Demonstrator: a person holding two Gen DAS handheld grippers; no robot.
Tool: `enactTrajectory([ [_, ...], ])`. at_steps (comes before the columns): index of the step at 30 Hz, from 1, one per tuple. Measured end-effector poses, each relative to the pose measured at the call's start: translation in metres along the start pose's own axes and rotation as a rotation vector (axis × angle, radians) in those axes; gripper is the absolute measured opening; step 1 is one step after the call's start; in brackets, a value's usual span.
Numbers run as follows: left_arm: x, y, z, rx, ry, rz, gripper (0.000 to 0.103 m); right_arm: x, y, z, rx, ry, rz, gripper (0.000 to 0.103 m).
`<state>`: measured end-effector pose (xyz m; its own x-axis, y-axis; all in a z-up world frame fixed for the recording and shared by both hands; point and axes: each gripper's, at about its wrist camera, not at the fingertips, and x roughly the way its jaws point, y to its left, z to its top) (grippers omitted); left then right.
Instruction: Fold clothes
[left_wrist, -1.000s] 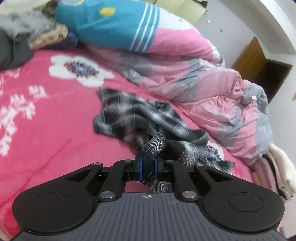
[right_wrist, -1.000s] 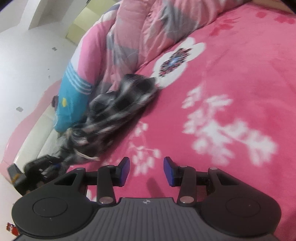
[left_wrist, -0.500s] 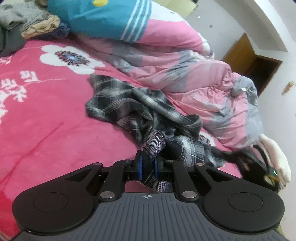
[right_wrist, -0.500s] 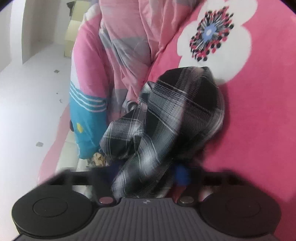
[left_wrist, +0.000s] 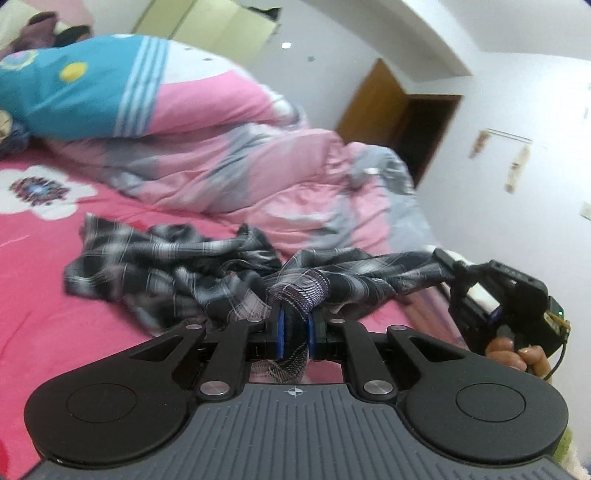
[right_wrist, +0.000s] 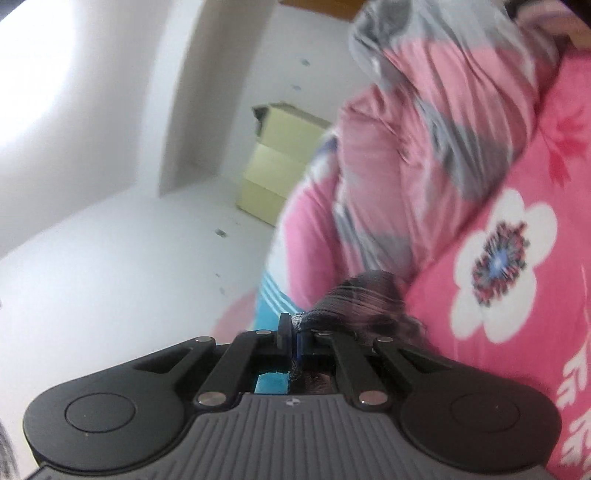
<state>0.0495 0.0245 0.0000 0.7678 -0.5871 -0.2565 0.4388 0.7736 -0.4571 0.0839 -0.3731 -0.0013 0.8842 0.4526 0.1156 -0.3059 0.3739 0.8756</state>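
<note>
Left gripper (left_wrist: 294, 328): nearest the lens in the left wrist view; jaws clamped on a bunched fold of the shirt (left_wrist: 184, 269), blue pads pressed against the cloth on both sides. The pinch gives one fixed corner for spreading.

Right gripper (right_wrist: 291, 338): jaws closed on a dark wad of the same shirt, seen in its own view; cloth fills the narrow gap. In the left view it appears at 3 o'clock, a hand (left_wrist: 513, 350) around its handle.

Shirt: dark plaid; runs from the left pinch out to 3 o'clock in a taut, twisted band, likely because both grips pull apart. The rest lies crumpled on the sheet (left_wrist: 44, 332) toward 10 o'clock.

Sheet: pink with white flowers; serves as the folding surface beneath the garment.

Quilt (left_wrist: 258, 177): pink and grey, heaped beyond the shirt at 12 o'clock, touching its far edge.

Pillow (left_wrist: 74, 96): blue and pink with white stripes, on the quilt at 11 o'clock.

Door (left_wrist: 406, 125): wooden, at 1 o'clock, farthest.

Stage, as judged: garment gripped at two points and being drawn open; no fold made yet.
</note>
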Motion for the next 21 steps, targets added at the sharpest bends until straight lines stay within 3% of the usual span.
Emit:
enactTrajectory([
  [10,-0.020,-0.031,0.022,-0.066,-0.008,-0.212,0.010,-0.078,0.068,0.023,-0.135,-0.134,0.146,0.003],
  [13,-0.006,-0.024,0.023,-0.111,0.018,-0.215,0.010,-0.073,0.051,0.028,-0.126,-0.122,0.062,0.003],
  [16,0.024,-0.007,0.017,-0.181,0.099,-0.159,0.012,-0.067,0.032,0.033,-0.115,-0.109,-0.025,0.003],
  [21,0.050,0.017,-0.002,-0.246,0.196,-0.029,0.030,-0.027,-0.061,0.035,0.009,0.047,-0.339,0.004],
])
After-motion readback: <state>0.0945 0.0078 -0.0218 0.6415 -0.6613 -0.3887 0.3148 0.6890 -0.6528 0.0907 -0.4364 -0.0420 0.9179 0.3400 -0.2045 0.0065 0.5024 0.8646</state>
